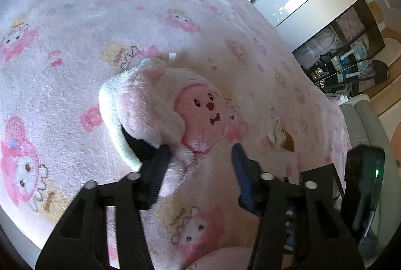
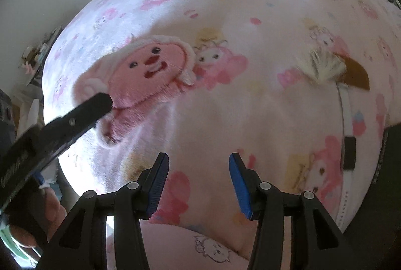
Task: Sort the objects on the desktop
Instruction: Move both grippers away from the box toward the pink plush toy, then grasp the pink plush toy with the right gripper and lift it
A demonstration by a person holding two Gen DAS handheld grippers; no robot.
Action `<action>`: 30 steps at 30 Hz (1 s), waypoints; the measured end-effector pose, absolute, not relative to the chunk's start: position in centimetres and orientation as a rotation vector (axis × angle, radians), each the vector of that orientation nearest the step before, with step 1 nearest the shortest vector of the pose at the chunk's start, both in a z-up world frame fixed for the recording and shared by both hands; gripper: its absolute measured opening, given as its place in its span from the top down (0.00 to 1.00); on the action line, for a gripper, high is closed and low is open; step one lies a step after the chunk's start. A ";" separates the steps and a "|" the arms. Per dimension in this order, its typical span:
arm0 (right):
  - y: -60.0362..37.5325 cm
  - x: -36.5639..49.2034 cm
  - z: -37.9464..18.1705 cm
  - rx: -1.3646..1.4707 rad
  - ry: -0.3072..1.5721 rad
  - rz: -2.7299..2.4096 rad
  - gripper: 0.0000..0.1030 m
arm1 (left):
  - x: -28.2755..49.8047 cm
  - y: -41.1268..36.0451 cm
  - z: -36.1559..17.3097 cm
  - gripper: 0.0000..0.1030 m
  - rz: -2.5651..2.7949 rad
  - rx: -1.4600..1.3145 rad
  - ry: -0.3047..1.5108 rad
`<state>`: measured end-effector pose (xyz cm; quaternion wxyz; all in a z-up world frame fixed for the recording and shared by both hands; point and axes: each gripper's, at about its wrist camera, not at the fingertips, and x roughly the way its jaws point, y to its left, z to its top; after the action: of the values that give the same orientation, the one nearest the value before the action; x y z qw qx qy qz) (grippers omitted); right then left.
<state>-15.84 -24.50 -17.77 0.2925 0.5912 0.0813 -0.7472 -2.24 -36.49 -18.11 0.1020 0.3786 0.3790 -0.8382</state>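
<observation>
One plush toy [image 1: 175, 109] lies at left gripper [image 1: 200, 157], jaws open around its edge; right gripper [image 2: 198, 179] empty, farther.

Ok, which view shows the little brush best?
The right wrist view: the brush lies unobstructed, pale bristles and brown handle clear. The left wrist view shows the same brush smaller, near the right finger.

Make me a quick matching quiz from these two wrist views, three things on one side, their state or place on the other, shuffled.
Things:
1. plush slipper
2. brush
3. right gripper

States:
A. jaws apart above bare blanket, nothing between them
B. lies on the blanket, no gripper touching it
C. left gripper finger tucked into its opening

Pairs: 1-C, 2-B, 3-A
</observation>
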 end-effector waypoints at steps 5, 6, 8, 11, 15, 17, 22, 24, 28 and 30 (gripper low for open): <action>-22.7 -15.5 -17.6 1.590 0.148 -2.012 0.56 | -3.0 -35.0 -16.8 0.95 -2.582 1.139 1.115; -22.3 -15.6 -17.3 1.584 0.131 -2.022 0.56 | -3.1 -34.6 -16.5 0.95 -2.605 1.153 1.116; -21.7 -15.6 -16.5 1.562 0.102 -2.043 0.56 | -3.5 -33.3 -15.8 0.95 -2.665 1.189 1.123; -20.6 -15.5 -15.3 1.530 0.077 -2.080 0.56 | -4.0 -31.1 -14.8 0.95 -2.754 1.242 1.139; -18.7 -15.4 -14.4 1.514 0.065 -2.134 0.56 | -3.4 -30.6 -13.3 0.88 -2.764 1.235 1.113; -18.1 -15.3 -14.4 1.514 0.062 -2.131 0.56 | -2.2 -31.7 -12.9 0.61 -2.715 1.172 1.082; -19.6 -15.5 -15.4 1.536 0.052 -2.041 0.56 | -1.3 -35.4 -14.3 0.55 -2.546 1.113 1.061; -20.7 -15.8 -15.8 1.544 0.013 -1.988 0.56 | -1.6 -36.3 -15.1 0.53 -2.493 1.105 1.039; -23.0 -15.5 -15.9 1.550 0.008 -1.916 0.52 | -1.9 -37.6 -16.6 0.49 -2.395 1.092 1.065; -23.9 -15.3 -16.0 1.538 0.065 -1.937 0.51 | -1.7 -38.0 -16.8 0.49 -2.337 1.049 1.049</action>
<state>-15.31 -23.90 -16.04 0.3276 0.5875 0.0248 -0.7395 -1.68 -38.03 -16.77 0.1854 0.3725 0.3724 -0.8296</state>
